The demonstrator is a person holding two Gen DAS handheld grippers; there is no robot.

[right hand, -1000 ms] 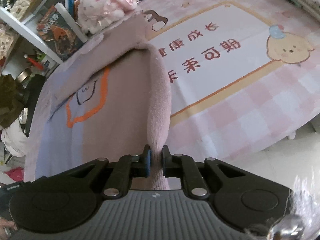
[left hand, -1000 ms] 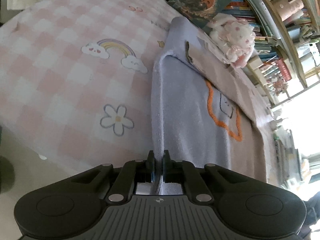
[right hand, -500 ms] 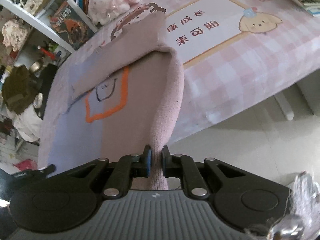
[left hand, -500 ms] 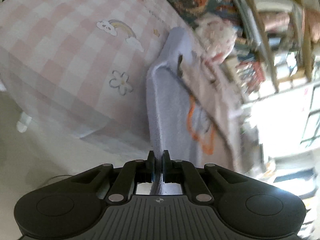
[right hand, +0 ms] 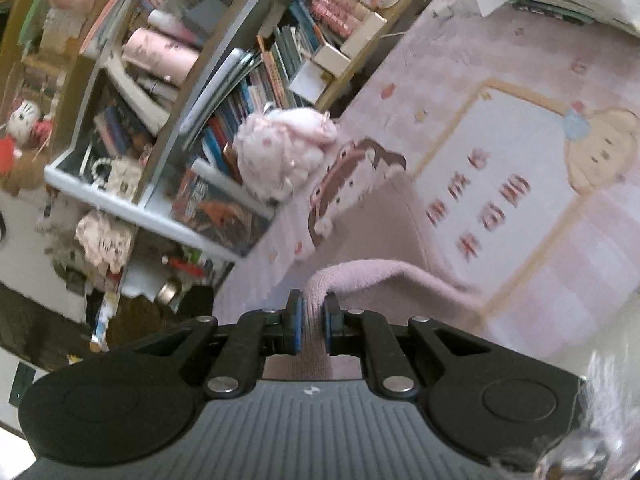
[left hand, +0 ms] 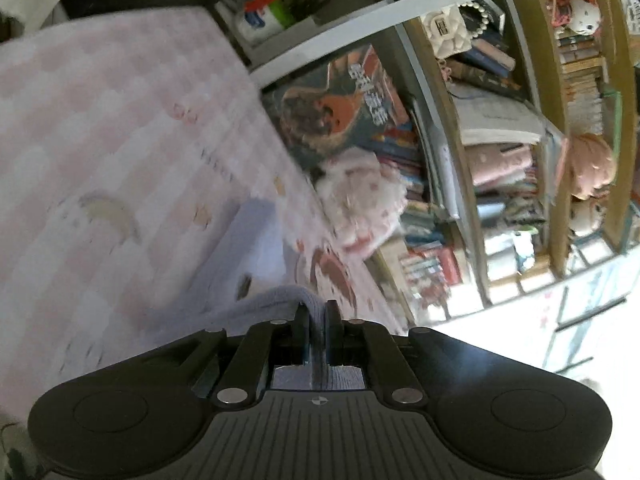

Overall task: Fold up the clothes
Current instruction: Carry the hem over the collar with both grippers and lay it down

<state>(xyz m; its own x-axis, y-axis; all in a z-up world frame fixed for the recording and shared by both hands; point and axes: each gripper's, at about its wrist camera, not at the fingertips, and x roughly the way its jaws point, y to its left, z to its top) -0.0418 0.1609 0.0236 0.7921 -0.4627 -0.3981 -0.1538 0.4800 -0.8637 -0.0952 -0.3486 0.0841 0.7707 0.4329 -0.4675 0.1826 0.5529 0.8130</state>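
Fingers [left hand: 334, 314] of our left gripper [left hand: 317, 312] are clenched on a lavender edge of the sweater [left hand: 248, 248]; our right gripper [right hand: 311, 306] pinches a pink fold of that same garment. We see one sweater, draped away from both grips onto the checked bedspread [right hand: 520, 80], its length running from our fingertips toward the one plush toy [right hand: 284, 148] beside the bookshelf [right hand: 224, 80]. Two grippers, one garment.

A home bedroom: crammed bookshelves [right hand: 256, 68], plush toy [right hand: 280, 152], pink checked bedsheet [left hand: 100, 120].
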